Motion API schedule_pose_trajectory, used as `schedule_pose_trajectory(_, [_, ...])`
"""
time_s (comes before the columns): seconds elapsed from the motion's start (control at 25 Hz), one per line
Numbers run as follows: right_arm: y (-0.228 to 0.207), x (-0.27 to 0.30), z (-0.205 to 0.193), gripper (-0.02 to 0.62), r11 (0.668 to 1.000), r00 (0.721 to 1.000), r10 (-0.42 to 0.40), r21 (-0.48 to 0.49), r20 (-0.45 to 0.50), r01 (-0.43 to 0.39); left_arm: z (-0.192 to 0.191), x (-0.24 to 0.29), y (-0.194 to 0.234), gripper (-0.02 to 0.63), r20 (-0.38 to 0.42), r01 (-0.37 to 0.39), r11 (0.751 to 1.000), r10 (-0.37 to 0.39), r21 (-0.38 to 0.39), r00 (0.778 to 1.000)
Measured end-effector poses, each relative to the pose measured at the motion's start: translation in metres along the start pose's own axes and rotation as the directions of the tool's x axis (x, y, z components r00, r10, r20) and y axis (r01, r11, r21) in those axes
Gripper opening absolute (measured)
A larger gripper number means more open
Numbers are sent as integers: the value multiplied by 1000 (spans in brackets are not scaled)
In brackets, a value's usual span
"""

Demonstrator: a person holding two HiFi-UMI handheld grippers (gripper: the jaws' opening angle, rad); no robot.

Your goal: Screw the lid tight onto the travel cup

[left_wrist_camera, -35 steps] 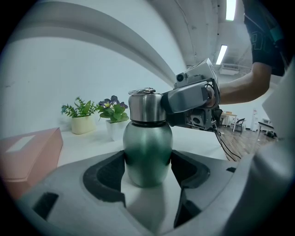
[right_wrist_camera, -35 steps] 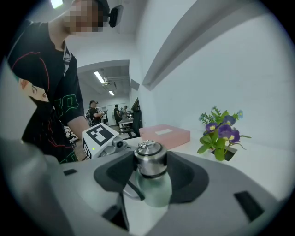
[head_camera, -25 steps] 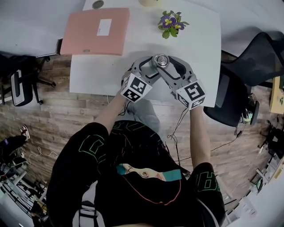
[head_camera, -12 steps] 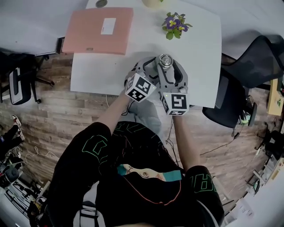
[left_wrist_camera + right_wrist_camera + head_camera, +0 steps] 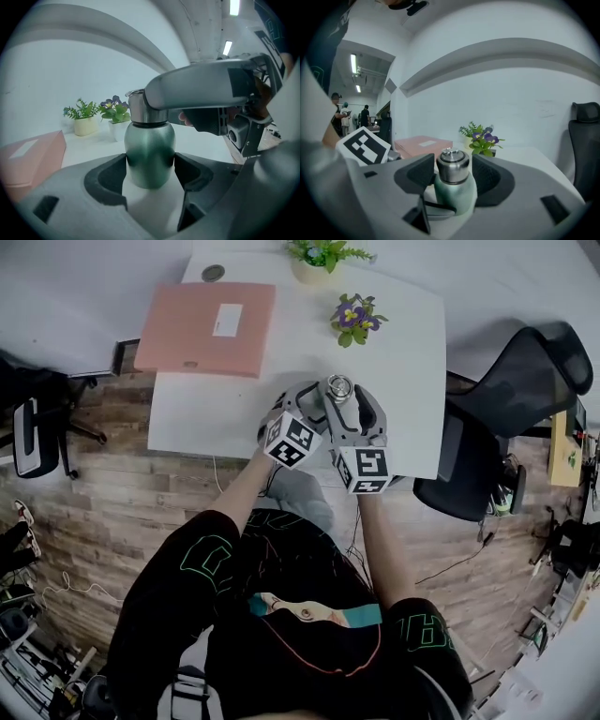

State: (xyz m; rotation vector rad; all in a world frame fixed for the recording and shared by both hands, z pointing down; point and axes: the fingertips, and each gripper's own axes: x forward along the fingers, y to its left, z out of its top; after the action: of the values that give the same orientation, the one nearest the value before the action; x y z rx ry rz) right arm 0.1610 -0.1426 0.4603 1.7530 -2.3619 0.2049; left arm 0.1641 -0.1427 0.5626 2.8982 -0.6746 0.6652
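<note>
Right of pink flat rectangular box [image 5: 206, 326], nearer you: green metal travel cup [image 5: 150, 152], upright. Your left gripper [image 5: 150, 172] clamps its body. Your right gripper [image 5: 452, 174]: jaws just been opening, round steel lid [image 5: 452, 164] between them, unpressed. Likely rigid, smooth, slippery; regrip lid's side wall squarely.

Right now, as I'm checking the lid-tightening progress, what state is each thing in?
travel cup: upright on the table, clamped at its body.
lid: on the cup's neck; tightness cannot be told.
left gripper: shut on the travel cup.
right gripper: jaws have just been opening, lid between them, unpressed.
pink folder: closed, flat.
</note>
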Motion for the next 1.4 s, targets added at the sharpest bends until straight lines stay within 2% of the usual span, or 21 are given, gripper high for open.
schedule_pose_trajectory(0.2, [0,-8,26,258,996,997,77,-41,20,-76,5,-19,5,333,-4,-5,1000,5,-5,1000])
schedule_pose_trajectory(0.32, [-7,-13,45,252,994,994,99,-48,45,-97,17,-39,16,333,32,-29,999,30,-16,999])
schedule_pose_trajectory(0.48, [-14,-19,74,174,994,989,109,-16,101,-108,43,-71,39,285,106,-113,992,118,-55,987])
schedule_pose_trajectory(0.56, [-20,-20,88,109,995,988,94,8,125,-96,68,-87,56,237,166,-173,982,183,-71,969])
schedule_pose_trajectory(0.68, [-26,-18,111,44,995,983,88,29,160,-94,117,-107,83,145,279,-250,965,261,-72,924])
schedule_pose_trajectory(0.88, [-33,-12,156,5,996,973,79,22,218,-86,201,-131,114,23,411,-346,937,333,-45,849])
schedule_pose_trajectory(1.04, [-50,-9,199,5,1000,961,26,8,277,-29,258,-145,129,6,479,-414,910,377,-30,793])
schedule_pose_trajectory(1.16, [-73,-12,224,5,997,958,-60,55,279,46,285,-153,134,6,511,-438,896,409,-68,756])
schedule_pose_trajectory(1.28, [-89,-24,246,5,983,938,-135,160,319,87,293,-151,140,5,491,-464,875,466,-137,736])
schedule_pose_trajectory(1.36, [-92,-31,254,5,971,920,-166,222,355,89,290,-148,138,5,467,-454,869,489,-194,736])
schedule_pose_trajectory(1.4, [-92,-34,255,5,968,915,-177,232,361,96,288,-146,134,5,464,-434,874,484,-218,742])
